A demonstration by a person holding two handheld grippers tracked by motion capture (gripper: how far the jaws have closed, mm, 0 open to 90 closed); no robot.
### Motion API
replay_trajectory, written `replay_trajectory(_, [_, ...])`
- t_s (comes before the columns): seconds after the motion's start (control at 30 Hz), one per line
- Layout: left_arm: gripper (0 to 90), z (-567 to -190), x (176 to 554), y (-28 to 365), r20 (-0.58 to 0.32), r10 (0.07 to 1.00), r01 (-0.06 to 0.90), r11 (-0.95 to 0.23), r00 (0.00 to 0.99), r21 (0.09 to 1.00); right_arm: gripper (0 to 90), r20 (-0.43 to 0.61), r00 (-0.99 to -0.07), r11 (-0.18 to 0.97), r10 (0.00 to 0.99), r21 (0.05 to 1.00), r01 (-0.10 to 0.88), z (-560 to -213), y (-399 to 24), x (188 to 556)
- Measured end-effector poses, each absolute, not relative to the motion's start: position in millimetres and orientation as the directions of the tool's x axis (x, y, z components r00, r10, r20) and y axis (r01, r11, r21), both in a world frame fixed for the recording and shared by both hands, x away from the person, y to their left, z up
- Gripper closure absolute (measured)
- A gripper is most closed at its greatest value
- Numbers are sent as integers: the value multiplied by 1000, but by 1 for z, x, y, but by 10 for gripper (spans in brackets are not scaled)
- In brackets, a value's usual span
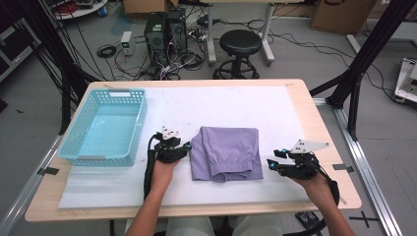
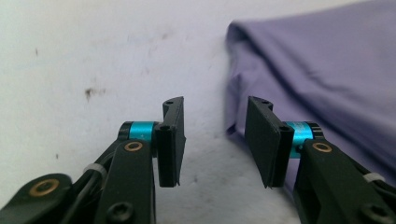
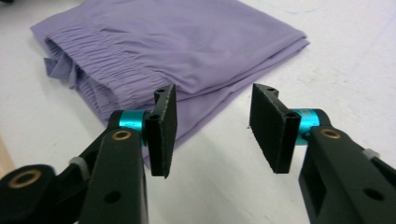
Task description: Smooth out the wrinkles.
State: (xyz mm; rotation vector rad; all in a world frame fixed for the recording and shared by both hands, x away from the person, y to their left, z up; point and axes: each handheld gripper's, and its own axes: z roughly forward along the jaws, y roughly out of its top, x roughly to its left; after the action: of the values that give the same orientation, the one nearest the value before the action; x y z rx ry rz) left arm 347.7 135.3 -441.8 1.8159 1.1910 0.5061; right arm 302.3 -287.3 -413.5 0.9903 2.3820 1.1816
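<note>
Scanning from the left edge of the table (image 1: 305, 105), a light blue basket (image 1: 105, 125) sat on the white sheet (image 1: 221, 105) that covered most of the tabletop. Just right of the basket, the left gripper (image 1: 185, 147) rested low over the sheet, held in the person's left hand (image 1: 161, 169), its tips pointed at the near left edge of the folded purple shorts (image 1: 226, 151). In the left gripper view its jaws stood apart with bare sheet between them; the cloth's edge lay just beyond the right pad, not pinched. The shorts lay flat at the middle of the sheet, folded into a rough rectangle, the gathered waistband toward the person's side. Right of the cloth, the right gripper (image 1: 270, 164), in the right hand (image 1: 314, 183), was aimed back at the shorts, near but apart from the cloth. In the right gripper view its jaws also stood apart, empty, the folded corner lying ahead of the left pad.
</note>
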Motion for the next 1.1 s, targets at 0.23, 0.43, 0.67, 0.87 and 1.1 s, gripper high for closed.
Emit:
replay_trajectory(0.23, [475, -432, 334, 136, -169, 820, 467, -131, 547, 875, 427, 37, -676, 383, 736, 801, 461, -409, -294, 303])
replay_trajectory(0.43, [642, -436, 324, 124, -150, 800, 488, -195, 581, 851, 426, 39, -670, 375, 742, 804, 462, -409, -293, 304])
replay_trajectory(0.67, [697, -447, 309, 114, -138, 790, 531, -261, 597, 807, 426, 44, -663, 369, 747, 803, 469, -409, -297, 301])
replay_trajectory(0.87, [715, -451, 301, 108, -103, 778, 537, -325, 620, 779, 426, 49, -653, 355, 755, 808, 471, -407, -301, 297])
replay_trajectory(1.1, [768, -450, 289, 114, -70, 766, 520, -363, 639, 773, 428, 50, -653, 353, 755, 808, 471, -406, -300, 297])
